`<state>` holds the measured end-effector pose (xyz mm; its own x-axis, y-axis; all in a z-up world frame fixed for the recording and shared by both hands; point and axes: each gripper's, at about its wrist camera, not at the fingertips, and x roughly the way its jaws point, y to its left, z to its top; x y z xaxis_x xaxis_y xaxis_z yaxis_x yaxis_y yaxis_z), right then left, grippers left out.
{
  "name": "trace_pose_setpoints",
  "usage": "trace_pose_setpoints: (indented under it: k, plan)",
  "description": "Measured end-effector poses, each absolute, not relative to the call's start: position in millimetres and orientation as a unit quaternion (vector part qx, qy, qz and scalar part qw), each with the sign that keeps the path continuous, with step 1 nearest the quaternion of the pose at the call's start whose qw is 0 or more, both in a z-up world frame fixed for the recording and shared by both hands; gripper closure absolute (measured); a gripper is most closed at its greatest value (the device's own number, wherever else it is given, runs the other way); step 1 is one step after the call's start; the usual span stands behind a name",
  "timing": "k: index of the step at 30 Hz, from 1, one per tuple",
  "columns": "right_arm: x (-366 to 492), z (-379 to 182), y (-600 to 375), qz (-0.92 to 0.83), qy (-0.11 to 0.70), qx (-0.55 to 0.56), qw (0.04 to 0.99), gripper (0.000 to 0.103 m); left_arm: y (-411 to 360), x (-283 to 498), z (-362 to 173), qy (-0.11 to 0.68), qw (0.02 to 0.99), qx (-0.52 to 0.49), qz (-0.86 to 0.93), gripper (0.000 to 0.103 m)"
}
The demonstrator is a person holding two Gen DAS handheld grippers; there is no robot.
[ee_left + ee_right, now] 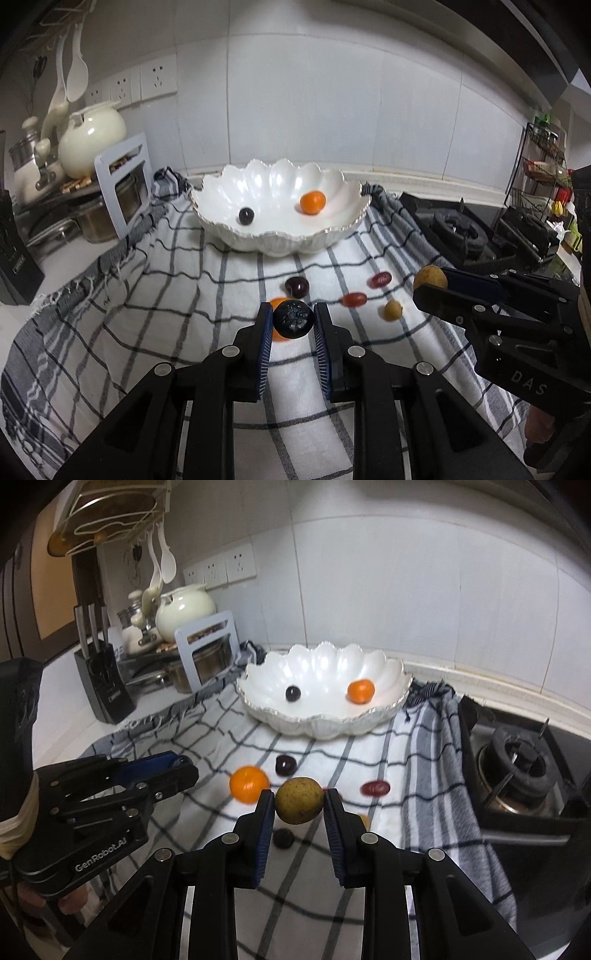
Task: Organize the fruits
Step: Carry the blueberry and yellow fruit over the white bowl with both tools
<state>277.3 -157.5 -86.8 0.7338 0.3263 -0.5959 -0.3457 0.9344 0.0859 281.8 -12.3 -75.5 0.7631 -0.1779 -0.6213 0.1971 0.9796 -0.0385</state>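
My left gripper (293, 320) is shut on a dark blueberry (293, 319), held above the checked cloth (166, 306). My right gripper (300, 800) is shut on a yellow-brown longan (299, 800); it also shows in the left wrist view (430, 279). The white scalloped bowl (258, 181) at the back holds a dark berry (246, 215) and an orange kumquat (312, 202). On the cloth lie a dark cherry (296, 287), two red grapes (381, 279) (354, 299), a second longan (392, 310) and an orange kumquat (248, 784).
A gas stove (454, 225) sits to the right of the cloth. Pots, a cream teapot (90, 140) and a grey stand (123, 184) are at the left. A knife block (105, 686) stands on the left counter. A spice rack (543, 166) is far right.
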Motion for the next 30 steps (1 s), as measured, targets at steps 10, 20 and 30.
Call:
trace_pose_setpoints:
  k: [10,20,30]
  plan:
    - [288.9,-61.9,-159.8,0.180,0.274,-0.007,0.945,0.074,-12.2,287.9,-47.3,0.284,0.954,0.013,-0.090,0.080]
    - [308.5,-40.2,-162.5,0.169,0.234,-0.005,0.958,0.074,-14.1,304.6,-22.4,0.243,0.967,0.023,-0.079,0.080]
    - [342.3,-23.4,-165.5,0.159,0.220,-0.009,0.962,0.074,-16.0,334.6,-9.1,0.232,0.970,0.033,-0.072,0.080]
